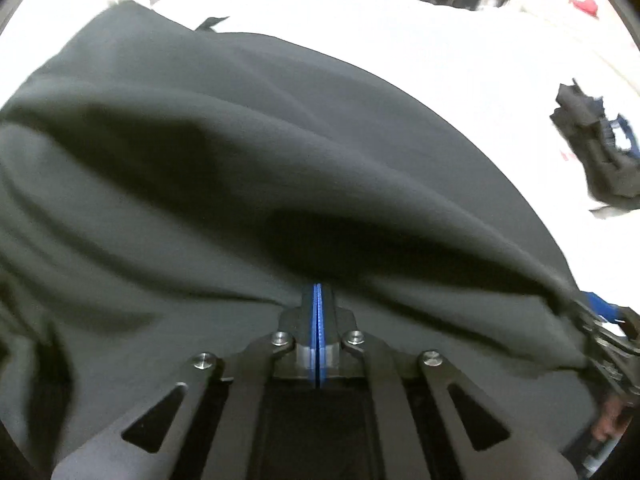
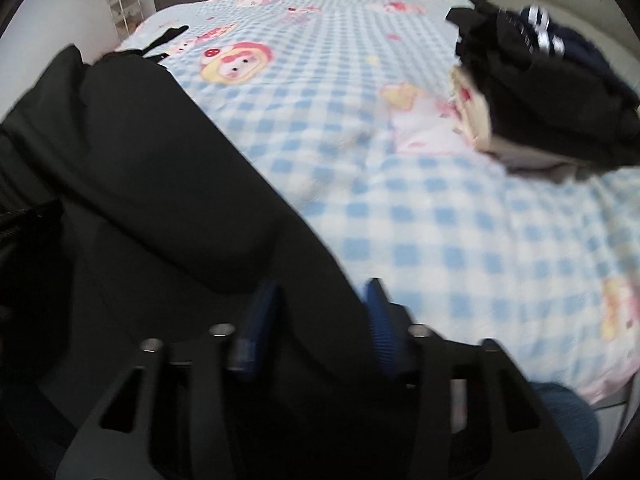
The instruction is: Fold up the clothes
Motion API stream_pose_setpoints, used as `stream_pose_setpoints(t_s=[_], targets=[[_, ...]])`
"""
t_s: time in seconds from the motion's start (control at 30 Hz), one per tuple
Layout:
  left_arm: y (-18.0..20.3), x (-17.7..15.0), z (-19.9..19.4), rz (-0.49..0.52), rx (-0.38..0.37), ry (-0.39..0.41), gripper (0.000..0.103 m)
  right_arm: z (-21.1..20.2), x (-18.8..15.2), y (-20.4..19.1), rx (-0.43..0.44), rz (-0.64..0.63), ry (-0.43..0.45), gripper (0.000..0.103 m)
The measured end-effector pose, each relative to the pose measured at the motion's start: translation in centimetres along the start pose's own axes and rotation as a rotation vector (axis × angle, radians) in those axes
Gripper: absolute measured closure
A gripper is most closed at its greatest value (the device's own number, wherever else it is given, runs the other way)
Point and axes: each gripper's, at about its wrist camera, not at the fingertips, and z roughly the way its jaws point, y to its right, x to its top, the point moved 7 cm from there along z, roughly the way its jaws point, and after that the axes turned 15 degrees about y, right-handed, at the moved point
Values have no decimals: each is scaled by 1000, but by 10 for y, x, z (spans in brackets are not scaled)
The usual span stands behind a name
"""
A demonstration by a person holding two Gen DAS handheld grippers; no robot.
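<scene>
A large dark garment [image 1: 240, 160] lies rumpled on the bed and fills most of the left wrist view. My left gripper [image 1: 317, 286] has its blue pads pressed together at the cloth's near edge, and folds run out from its tip. At that view's right edge my right gripper [image 1: 600, 332] holds the same edge, with a taut fold running to it. In the right wrist view the garment [image 2: 140, 160] covers the left half. The right gripper [image 2: 320, 300] has its blue pads partly apart with a thick bunch of the dark cloth filling the gap.
The bed has a blue-and-white checked cover [image 2: 400, 220] with cartoon prints. A pile of folded dark clothes [image 2: 540, 92] sits at the far right, also seen as a dark pile [image 1: 600, 152]. A black strap [image 2: 168, 38] lies beyond the garment. A person's blue trouser leg [image 2: 560, 412] is at the bed's near edge.
</scene>
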Motion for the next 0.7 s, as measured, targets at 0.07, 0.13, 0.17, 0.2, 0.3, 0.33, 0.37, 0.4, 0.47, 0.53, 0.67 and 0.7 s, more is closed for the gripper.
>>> stream_pose_setpoints(t_s=[0.07, 0.13, 0.17, 0.2, 0.3, 0.33, 0.37, 0.4, 0.47, 0.53, 0.67, 0.7], targets=[[24, -12, -2, 1, -60, -24, 103, 0, -1, 8, -10, 22, 7, 77], [46, -23, -5, -3, -114, -48, 103, -3, 0, 16, 2, 59, 10, 77], [57, -29, -6, -6, -141, -60, 103, -6, -1, 17, 28, 78, 7, 76], [68, -35, -8, -11, -167, -72, 102, -10, -2, 16, 66, 101, -2, 75], [97, -52, -12, -39, -224, -115, 97, -24, -7, 1, 170, 140, -15, 42], [104, -55, -11, -47, -244, -127, 92, -30, -7, -5, 195, 144, -11, 31], [110, -53, -7, -55, -264, -131, 73, -34, -7, -10, 198, 139, -5, 27], [115, -51, -3, -64, -285, -135, 52, -38, -7, -13, 192, 130, 3, 25], [124, -53, -4, -51, -302, -141, 37, -40, -8, -11, 148, 113, 11, 18], [130, -60, -11, 0, -246, -144, 38, -38, -11, 1, 48, 105, 11, 18], [132, -73, -24, -22, -205, -188, 40, -49, -7, 39, -167, 152, 88, 20], [129, -78, -27, -43, -213, -205, 39, -53, -5, 45, -192, 161, 110, 20]])
